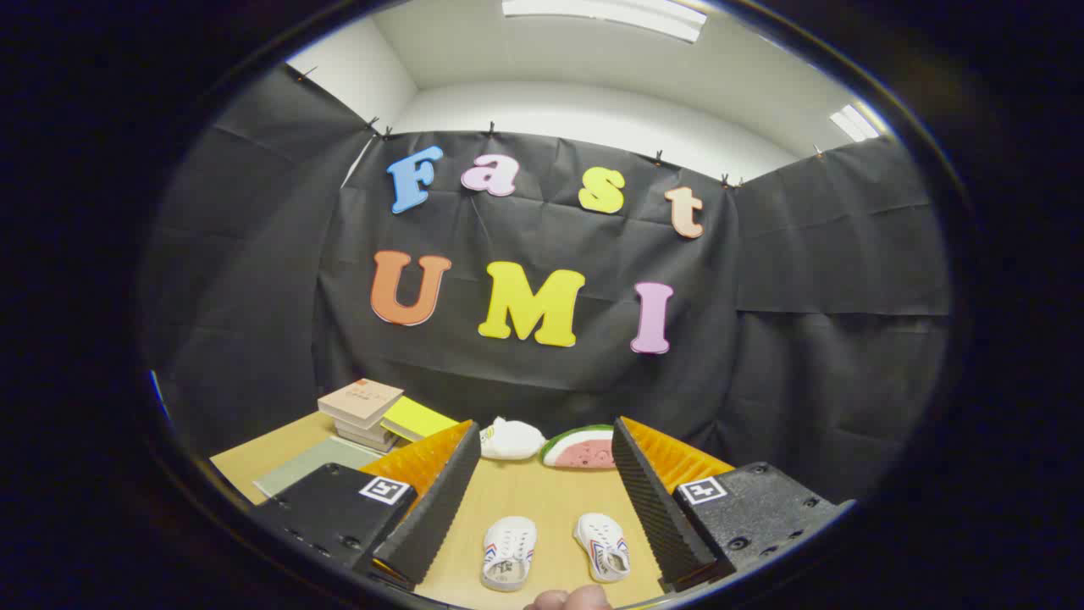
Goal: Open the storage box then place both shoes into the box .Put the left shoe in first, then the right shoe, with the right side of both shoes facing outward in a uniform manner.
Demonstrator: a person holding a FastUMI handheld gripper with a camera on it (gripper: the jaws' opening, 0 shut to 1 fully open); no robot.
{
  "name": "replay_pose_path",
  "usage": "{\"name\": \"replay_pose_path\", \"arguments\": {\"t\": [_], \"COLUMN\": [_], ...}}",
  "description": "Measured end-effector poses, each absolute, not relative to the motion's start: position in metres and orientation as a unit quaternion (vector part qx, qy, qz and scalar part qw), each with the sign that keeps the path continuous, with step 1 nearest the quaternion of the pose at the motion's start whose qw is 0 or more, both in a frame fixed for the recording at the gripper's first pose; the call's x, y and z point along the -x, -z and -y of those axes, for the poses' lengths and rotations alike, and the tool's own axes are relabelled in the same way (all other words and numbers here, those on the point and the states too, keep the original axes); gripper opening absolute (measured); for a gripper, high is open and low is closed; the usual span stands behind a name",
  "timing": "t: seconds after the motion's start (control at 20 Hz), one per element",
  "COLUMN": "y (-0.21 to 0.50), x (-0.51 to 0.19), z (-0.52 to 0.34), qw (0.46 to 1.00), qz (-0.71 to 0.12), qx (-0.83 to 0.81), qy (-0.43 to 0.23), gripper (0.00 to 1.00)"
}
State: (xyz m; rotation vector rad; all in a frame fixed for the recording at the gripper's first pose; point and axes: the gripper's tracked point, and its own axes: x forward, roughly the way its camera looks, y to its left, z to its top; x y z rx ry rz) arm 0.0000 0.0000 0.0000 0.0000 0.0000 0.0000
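The gripper (546, 500) is hovering with its fingers spread wide, pinching nothing; two white shoes (508, 552) (603, 546) are lying side by side on the wooden table (542, 496) between them, low in the frame; books (362, 411) are sitting stacked at centre left.

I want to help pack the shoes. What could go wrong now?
1. The two small white shoes lie close together between the open gripper fingers, so it might grab the wrong one first.
2. A person's fingertip sits just by the shoes and could get bumped.
3. The white object and watermelon-slice toy beyond the fingers could be knocked.
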Motion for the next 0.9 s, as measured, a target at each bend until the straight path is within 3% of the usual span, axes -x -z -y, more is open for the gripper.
{"name": "replay_pose_path", "arguments": {"t": [0.9], "y": [-0.010], "x": [-0.015], "z": [-0.036], "qw": [0.999], "qz": [-0.003], "qx": [-0.019], "qy": [-0.037], "gripper": [0.99]}}
